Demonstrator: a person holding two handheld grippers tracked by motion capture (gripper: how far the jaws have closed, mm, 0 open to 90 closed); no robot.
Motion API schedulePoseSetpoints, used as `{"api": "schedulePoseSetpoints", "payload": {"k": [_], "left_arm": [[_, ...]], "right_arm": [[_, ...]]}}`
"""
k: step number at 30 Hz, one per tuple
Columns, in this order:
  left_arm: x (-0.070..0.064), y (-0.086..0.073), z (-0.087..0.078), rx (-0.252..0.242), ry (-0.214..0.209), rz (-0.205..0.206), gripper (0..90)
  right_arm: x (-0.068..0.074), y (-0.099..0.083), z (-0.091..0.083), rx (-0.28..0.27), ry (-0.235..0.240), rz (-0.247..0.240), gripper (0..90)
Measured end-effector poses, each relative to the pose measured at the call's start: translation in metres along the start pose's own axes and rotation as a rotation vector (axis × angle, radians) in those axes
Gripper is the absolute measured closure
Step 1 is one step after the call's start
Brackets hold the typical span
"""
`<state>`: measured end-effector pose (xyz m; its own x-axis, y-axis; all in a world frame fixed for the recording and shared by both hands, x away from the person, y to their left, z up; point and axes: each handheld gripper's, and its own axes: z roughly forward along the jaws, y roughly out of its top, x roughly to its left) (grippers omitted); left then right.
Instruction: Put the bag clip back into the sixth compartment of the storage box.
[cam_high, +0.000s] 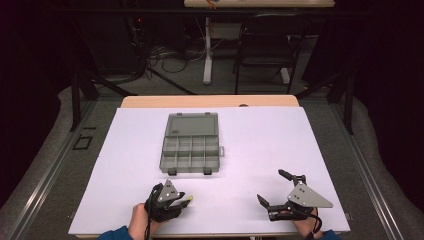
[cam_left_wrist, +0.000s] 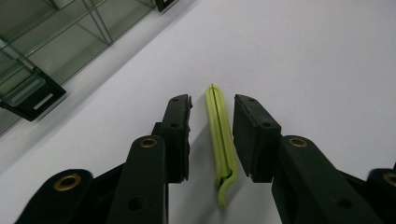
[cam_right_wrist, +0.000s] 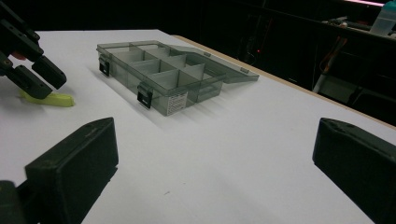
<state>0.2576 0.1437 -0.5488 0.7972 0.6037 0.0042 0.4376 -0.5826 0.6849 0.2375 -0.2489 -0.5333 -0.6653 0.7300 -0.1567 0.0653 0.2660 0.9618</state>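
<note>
A thin yellow-green plastic clip (cam_left_wrist: 220, 140) lies on the white table sheet (cam_high: 250, 145). My left gripper (cam_left_wrist: 212, 135) straddles it, jaws open, a small gap on each side of the clip. From above, the left gripper (cam_high: 182, 198) is near the front edge with the clip's tip (cam_high: 190, 199) poking out. The clip (cam_right_wrist: 49, 99) also appears at the far left of the right gripper view. A grey see-through compartment box (cam_high: 192, 144) lies open mid-table, its cells looking empty. My right gripper (cam_high: 272, 186) rests at the front right, wide open, holding nothing.
The box lid (cam_high: 192, 124) lies flat behind the compartments. The wooden table edge (cam_high: 210, 101) shows beyond the sheet. A chair (cam_high: 267, 45) and a table leg (cam_high: 207, 50) stand on the floor farther back.
</note>
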Motion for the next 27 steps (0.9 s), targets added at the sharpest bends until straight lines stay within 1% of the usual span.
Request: {"api": "schedulePoseSetpoints", "payload": {"k": [2,6,17,19,22,27], "left_arm": [[0.0003,-0.0002,0.0005,-0.001,-0.007,0.003,66.8],[0.0003,-0.0008,0.0017,0.006,-0.009,0.001,68.4],[0.0008,-0.0023,0.0032,0.01,-0.02,-0.004,76.8],[0.001,-0.003,0.0039,0.012,-0.021,-0.011,76.9],[0.001,-0.0038,0.0057,0.022,-0.024,-0.007,77.3],[0.0009,-0.0044,0.0063,0.019,-0.022,-0.01,79.4]], "right_arm": [[0.0,0.0,0.0001,0.001,-0.001,-0.001,0.0],[0.0,0.0,0.0002,0.002,0.0,-0.003,0.0],[0.0003,0.0001,0.0002,0.002,0.004,-0.007,0.0],[0.0004,0.0,0.0002,0.003,0.004,-0.007,0.0],[0.0003,0.0,0.0002,0.003,0.005,-0.007,0.0],[0.0005,0.0001,0.0002,0.004,0.004,-0.007,0.0]]}}
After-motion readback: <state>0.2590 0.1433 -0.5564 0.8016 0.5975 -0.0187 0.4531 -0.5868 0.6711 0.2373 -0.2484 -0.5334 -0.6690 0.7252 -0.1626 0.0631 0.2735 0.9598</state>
